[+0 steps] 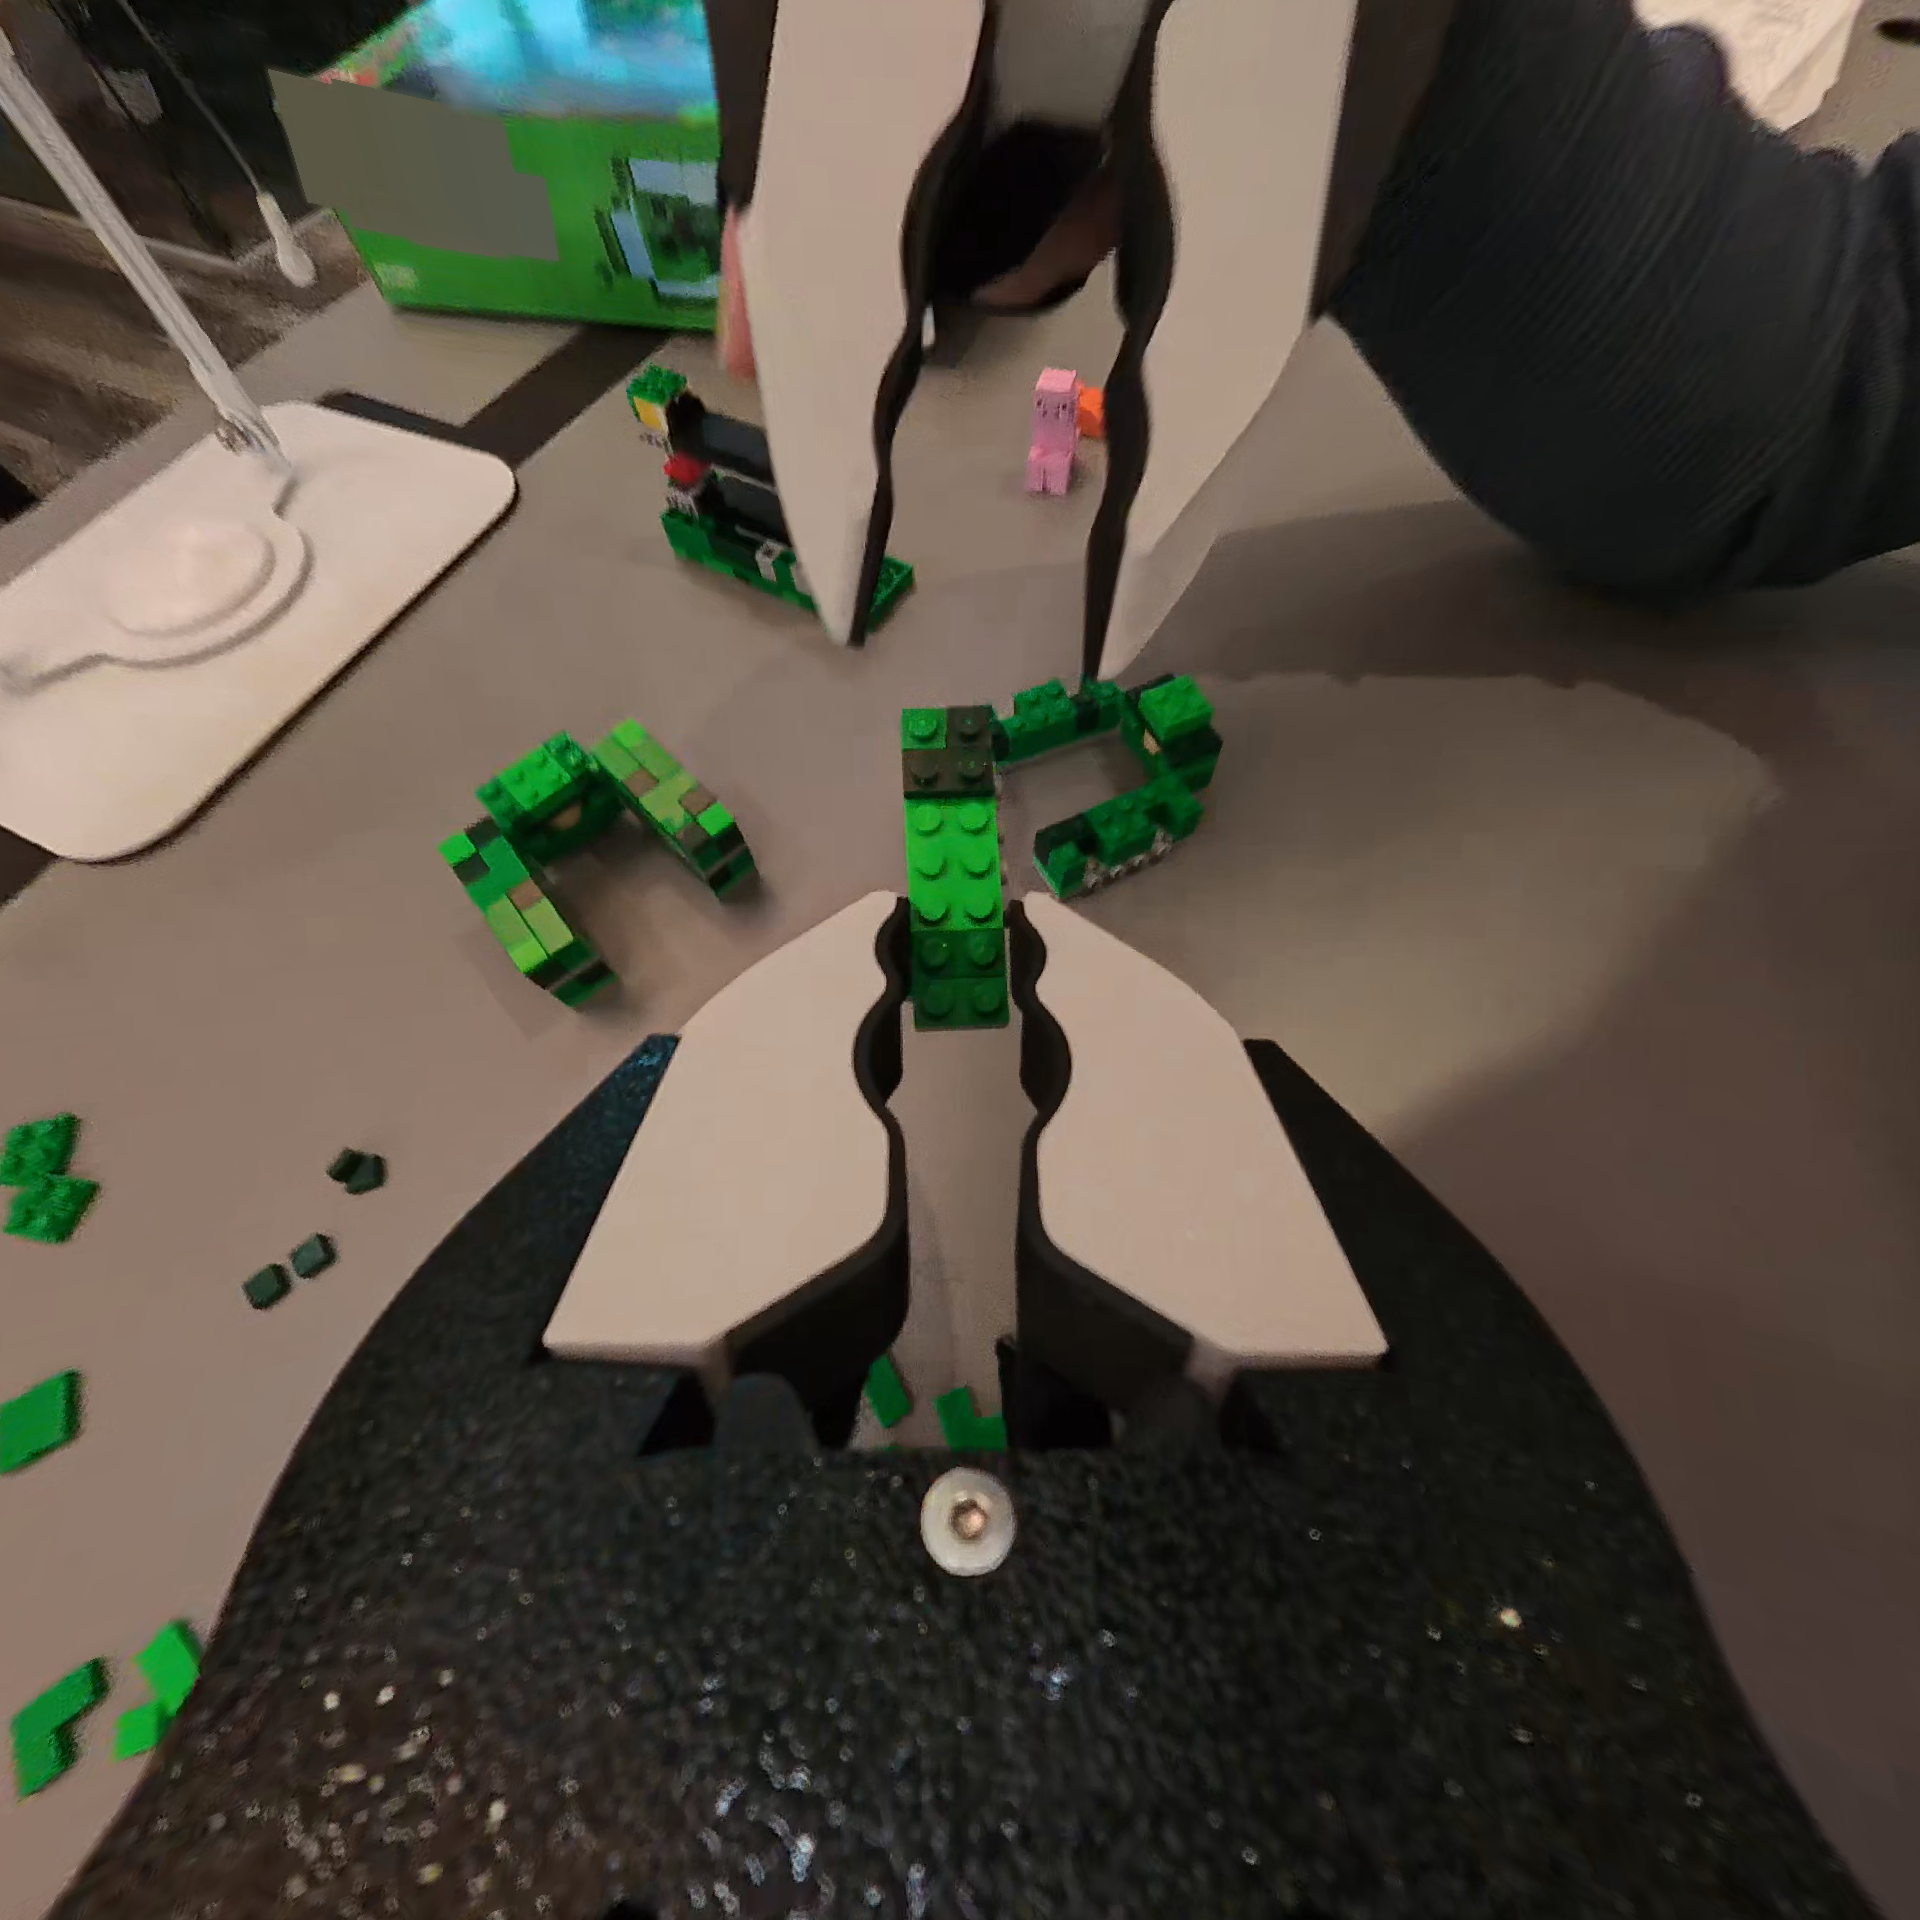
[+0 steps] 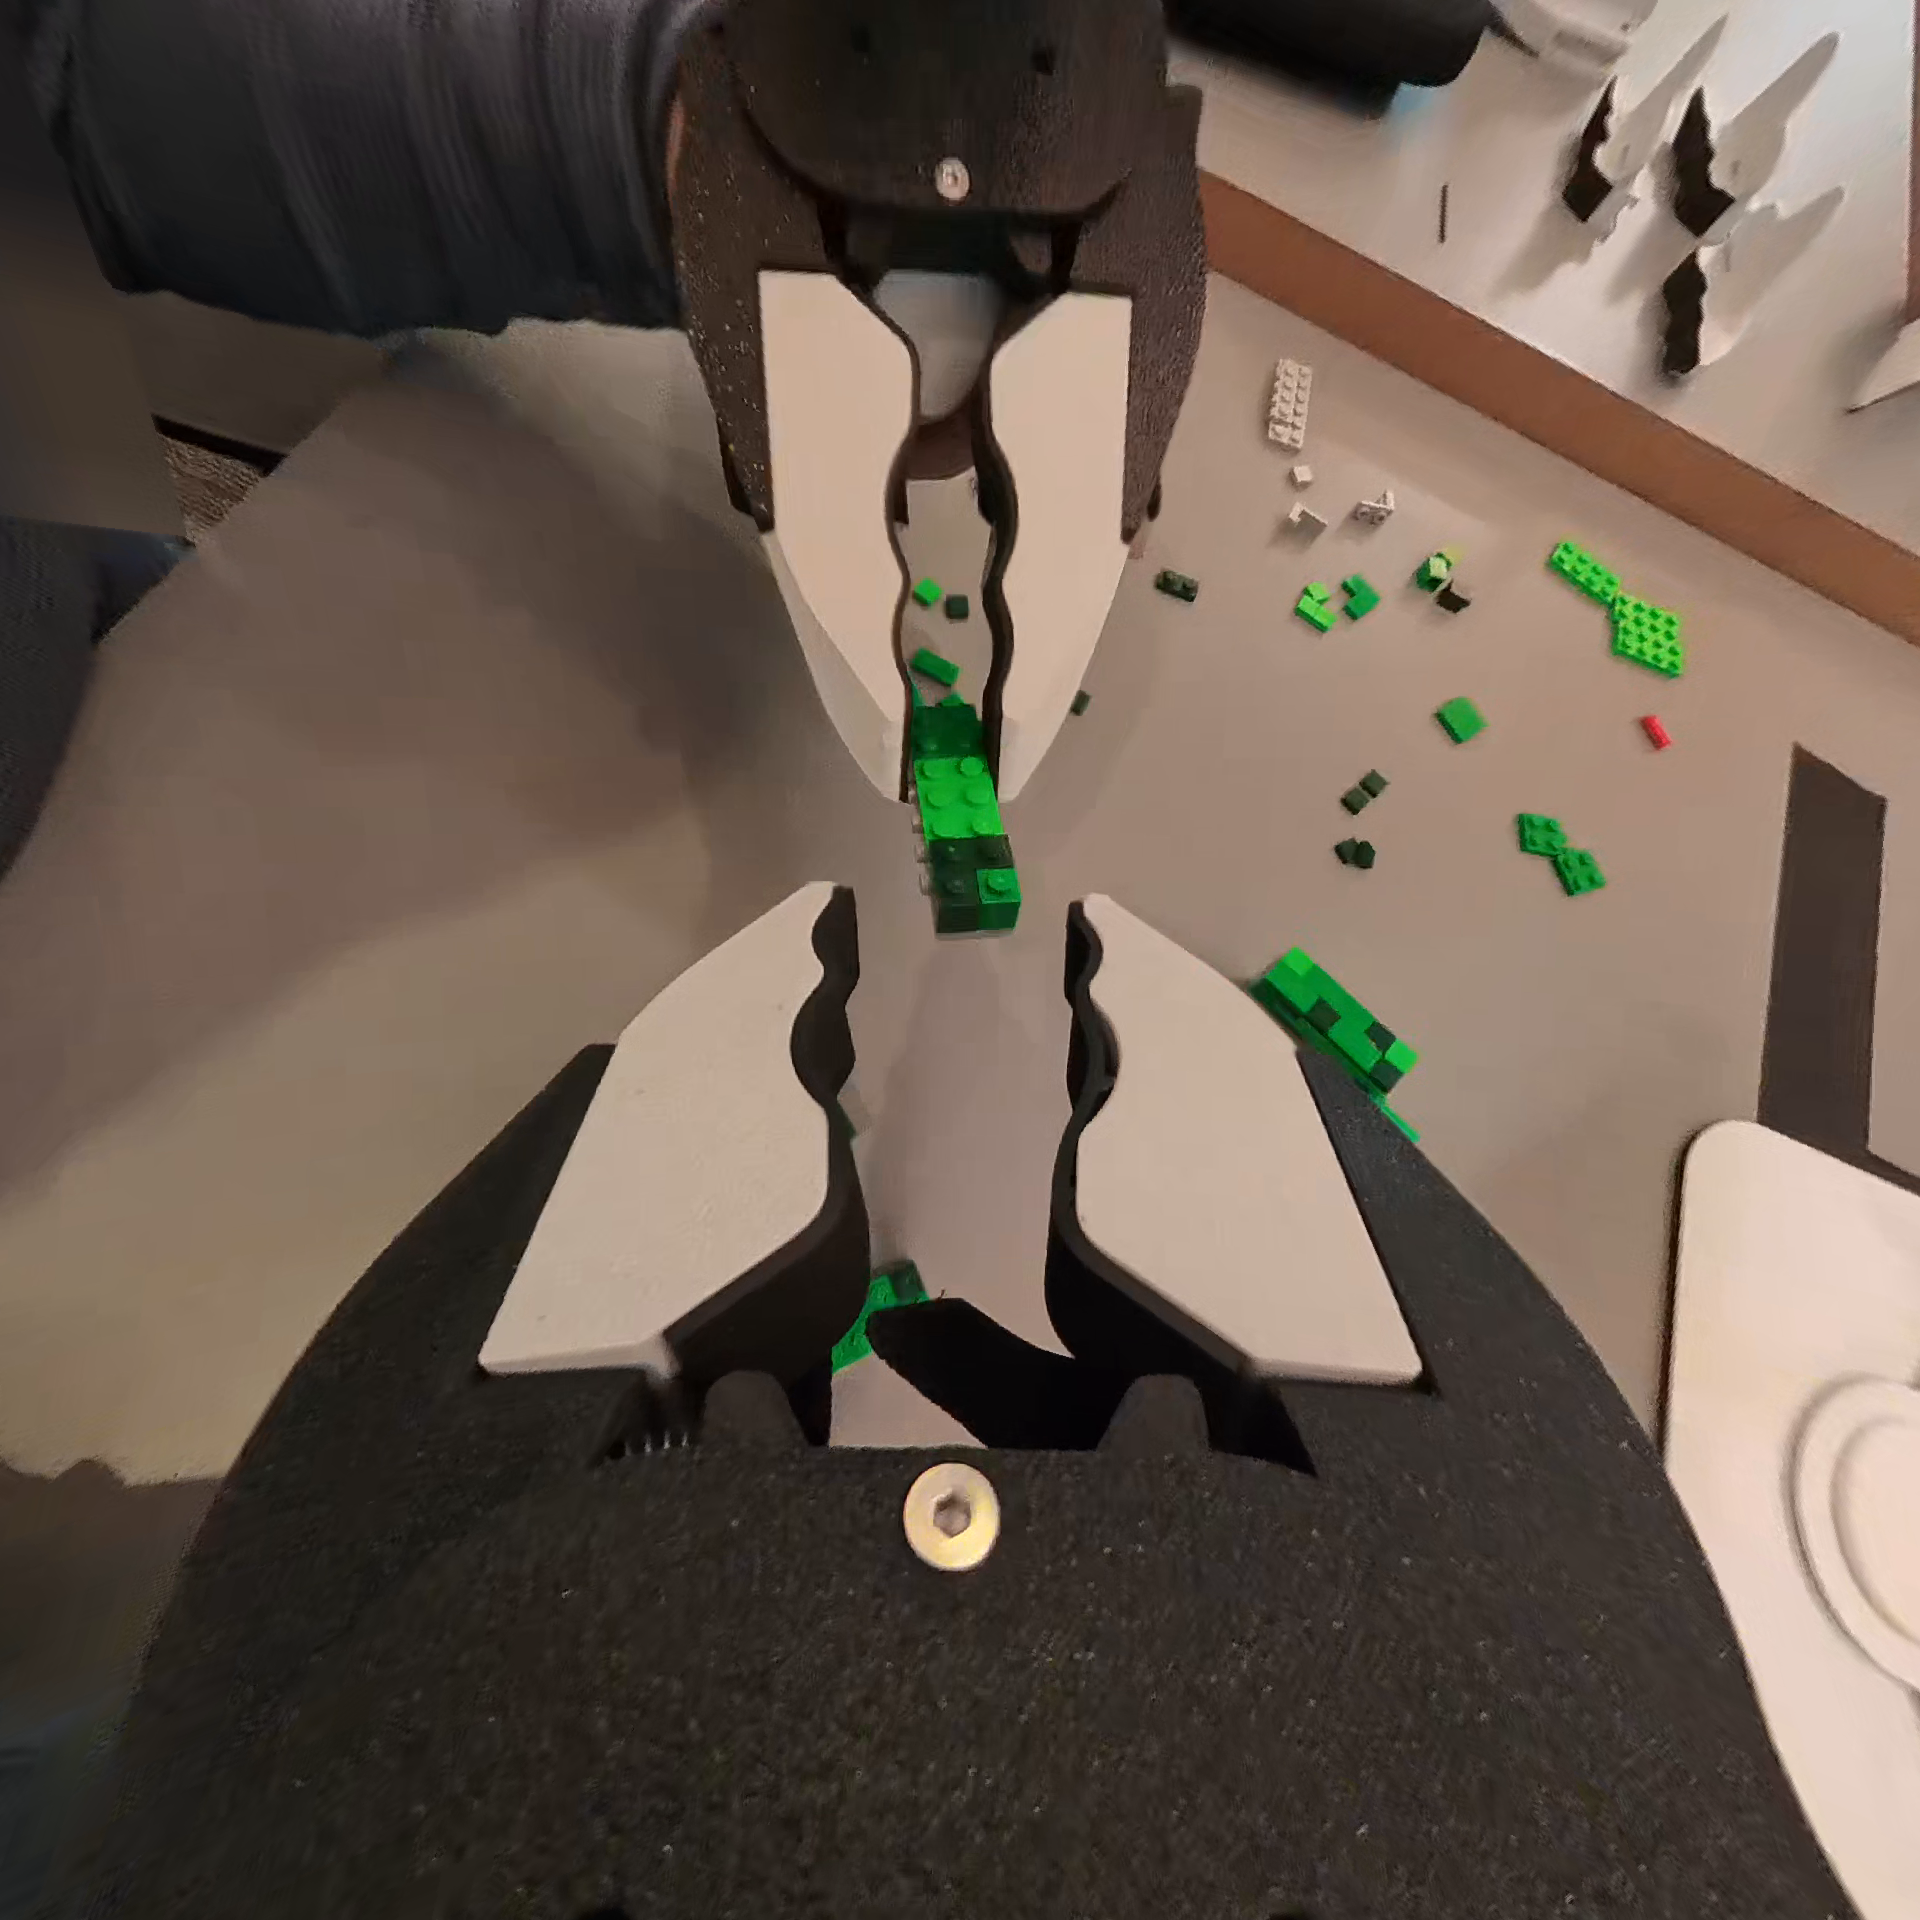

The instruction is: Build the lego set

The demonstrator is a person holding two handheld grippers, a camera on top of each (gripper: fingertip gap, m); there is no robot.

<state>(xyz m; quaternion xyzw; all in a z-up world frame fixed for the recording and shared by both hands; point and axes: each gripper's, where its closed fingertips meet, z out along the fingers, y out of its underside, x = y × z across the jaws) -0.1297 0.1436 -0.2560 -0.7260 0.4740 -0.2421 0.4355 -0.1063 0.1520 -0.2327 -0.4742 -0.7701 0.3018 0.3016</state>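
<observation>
Clamping the green brick strip [image 1: 956,883] with my left gripper [image 1: 958,914], fingers pressing its near end from both sides, strip raised off the grey table [image 1: 1455,1039] and pointing forward, bright green in the middle, darker studs at both ends. Right wrist view is showing that same strip [image 2: 961,821] sticking out of the left gripper [image 2: 948,769] toward my camera. My right gripper [image 2: 961,904] is sitting with fingers apart, nothing between them, tips just short of the strip's free end; from the left view the right gripper [image 1: 977,655] is coming in from the far side, one fingertip [image 1: 1103,665] appearing to touch the green frame piece [image 1: 1127,790] lying on the table just right of the strip, contact not certain. Second green frame assembly [image 1: 592,852] is lying left of the strip, apart from it. Farther back I'm seeing a small dark-and-green build [image 1: 727,499] partly hidden behind a right finger, a pink figure [image 1: 1051,431] standing near it, and a green box [image 1: 520,208] at the table's far edge. Loose green pieces [image 2: 1558,852] are scattering across the table on the right wrist side, with a few white pieces [image 2: 1288,405] beyond. White lamp base [image 1: 208,603] is resting at left. Dark sleeve [image 1: 1662,312] is covering the arm behind the right gripper.
</observation>
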